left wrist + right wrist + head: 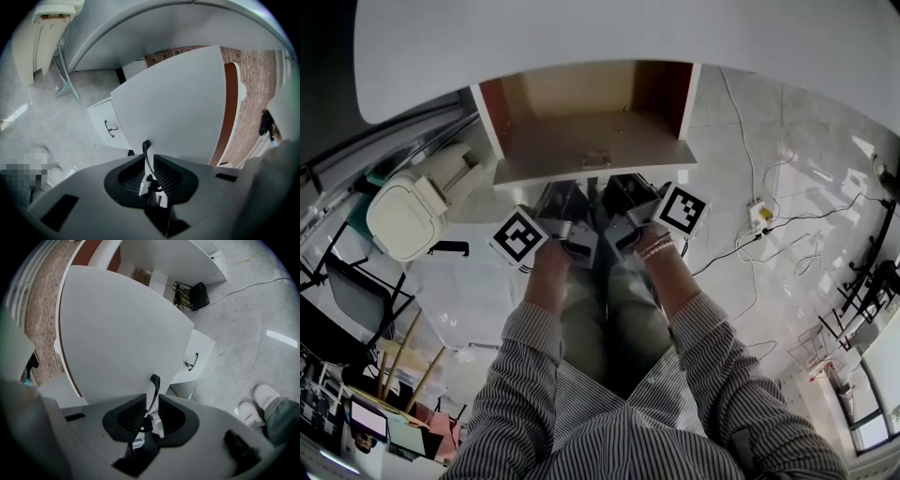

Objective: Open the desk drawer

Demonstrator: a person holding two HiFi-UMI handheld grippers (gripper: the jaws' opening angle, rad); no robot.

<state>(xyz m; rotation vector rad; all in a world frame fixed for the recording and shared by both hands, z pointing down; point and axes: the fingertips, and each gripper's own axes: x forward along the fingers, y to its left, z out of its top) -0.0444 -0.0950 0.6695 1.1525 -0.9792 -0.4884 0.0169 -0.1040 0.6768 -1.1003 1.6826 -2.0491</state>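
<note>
The desk drawer (581,141) stands pulled out from under the white desk top (609,33), its wooden inside bare. Its white front (178,103) (117,333) fills both gripper views. A thin black handle (146,146) (154,383) on that front runs down between both grippers' jaws. My left gripper (151,176) (567,211) has its ribbed pads closed against the handle. At my right gripper (149,416) (628,206) the handle lies between the pads, with a gap showing beside it. In the head view both sets of fingertips sit just under the drawer's front edge.
A lower white cabinet with its own black handle (111,128) (193,361) stands below the drawer. A cream bin (408,211) sits at the left. Cables and a power strip (759,214) lie on the floor at the right. The person's shoes (260,404) are close by.
</note>
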